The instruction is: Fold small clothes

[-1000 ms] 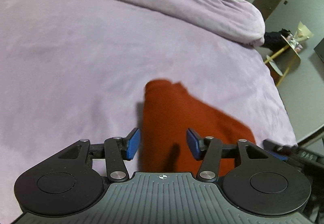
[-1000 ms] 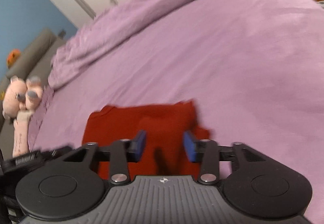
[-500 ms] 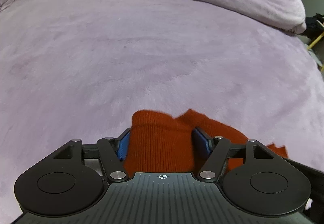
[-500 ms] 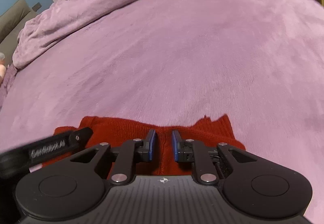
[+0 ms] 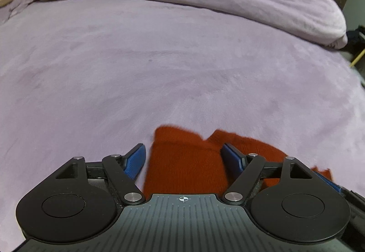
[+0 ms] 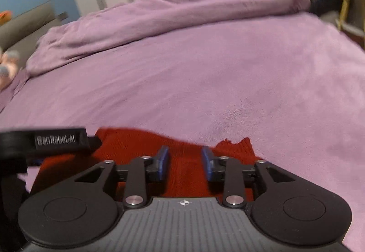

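Half a second ago both my grippers were closed on the red knit (image 5: 184, 165); now the left gripper (image 5: 182, 158) stands wide open around it and the right gripper (image 6: 185, 162) has parted too, nothing pinched. I read that as a fold just laid down on the bed (image 5: 159, 65). The knit lies on the bed's near edge. Its near part is hidden under both grippers, and the right view is blurred, so the fold's neatness is probably fine, unconfirmed.
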A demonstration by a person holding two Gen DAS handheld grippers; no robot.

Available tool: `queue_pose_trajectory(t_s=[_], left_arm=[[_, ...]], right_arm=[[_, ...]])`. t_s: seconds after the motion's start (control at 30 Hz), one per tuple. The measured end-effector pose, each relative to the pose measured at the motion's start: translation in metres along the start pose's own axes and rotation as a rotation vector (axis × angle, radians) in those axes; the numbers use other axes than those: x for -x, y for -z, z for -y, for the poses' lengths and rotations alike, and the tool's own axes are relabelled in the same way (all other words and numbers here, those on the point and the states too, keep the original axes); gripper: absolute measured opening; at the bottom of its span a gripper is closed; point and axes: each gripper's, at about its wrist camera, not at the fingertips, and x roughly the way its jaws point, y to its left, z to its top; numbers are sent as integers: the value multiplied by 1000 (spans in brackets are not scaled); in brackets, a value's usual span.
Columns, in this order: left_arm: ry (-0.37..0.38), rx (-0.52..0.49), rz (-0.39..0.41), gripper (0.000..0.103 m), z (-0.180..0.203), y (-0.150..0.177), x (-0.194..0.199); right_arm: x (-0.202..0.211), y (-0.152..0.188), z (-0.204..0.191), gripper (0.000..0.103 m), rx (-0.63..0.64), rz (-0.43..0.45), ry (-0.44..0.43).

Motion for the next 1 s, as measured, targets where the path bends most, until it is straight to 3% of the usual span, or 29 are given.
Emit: queue_pose_trajectory(t_s=[0.2,0.37,0.5,0.57,0.63,0.73,0.87,1.0], left_arm=[[104,15,56,80,-24,43,62],[145,75,34,82,-40,77,75],[71,-81,107,87,-24,82,82],[62,-82,100,80,-21,82,97],[84,-58,91,80,-24,90,116],[108,-26,38,80,-31,111,130],[87,-24,-28,82,-33,124,120],[55,-75,-33,83,-25,122,117]], right_arm=[[56,42,1,39,127,89,38],[57,63,0,41,232,168,64],[68,54,-3,42,177,148,84],[89,59,-3,42,153,152,72],[111,75,-4,42,138,138,45],[133,105,-7,43,190,109,89],[132,121,-2,47,185,67,108],[123,119,-5,59,221,47,134]])
